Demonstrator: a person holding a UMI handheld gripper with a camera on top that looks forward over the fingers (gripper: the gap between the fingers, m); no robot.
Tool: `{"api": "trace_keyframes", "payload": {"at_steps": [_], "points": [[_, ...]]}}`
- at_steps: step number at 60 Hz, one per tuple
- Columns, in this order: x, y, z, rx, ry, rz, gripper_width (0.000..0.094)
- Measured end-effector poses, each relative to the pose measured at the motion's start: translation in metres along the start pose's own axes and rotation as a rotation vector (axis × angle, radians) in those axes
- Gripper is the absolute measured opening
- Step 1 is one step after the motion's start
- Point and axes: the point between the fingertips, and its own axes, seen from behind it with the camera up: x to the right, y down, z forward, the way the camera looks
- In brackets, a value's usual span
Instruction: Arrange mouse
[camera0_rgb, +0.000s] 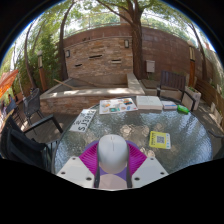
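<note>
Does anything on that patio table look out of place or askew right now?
Nothing looks spilled or damaged. The white mouse sits between the fingers of the claw, over the glass table. Beyond it, the yellow-green pad, the books and the white box lie flat at assorted angles, loosely scattered, not knocked over.

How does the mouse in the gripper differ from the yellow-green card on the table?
The mouse is white and domed; the card is yellow-green and flat. The mouse sits between the fingers of the gripper, with the purple pads against its sides, while the card lies free on the glass table, beyond and to the right. The mouse looks far larger, though it is nearer the camera.
</note>
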Motion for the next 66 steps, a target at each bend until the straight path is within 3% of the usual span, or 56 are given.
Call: {"api": "trace_keyframes", "payload": {"at_steps": [6,18,20,24,27,30,51,66], "points": [[-0.009,0.044,0.016,-0.062,0.017,-0.017,0.0373],[-0.014,0.087,0.026,-0.144,0.03,-0.031,0.053],[-0.014,0.086,0.023,-0.148,0.038,-0.042,0.0597],[-0.016,0.077,0.01,-0.149,0.034,-0.064,0.0862],[-0.019,0.068,-0.007,-0.137,0.037,-0.071,0.0815],[-0.021,0.059,-0.027,-0.128,0.044,-0.068,0.0857],[-0.04,0.022,-0.177,-0.123,0.099,-0.076,0.0865],[-0.041,0.023,-0.22,-0.121,0.117,-0.077,0.0859]]}}
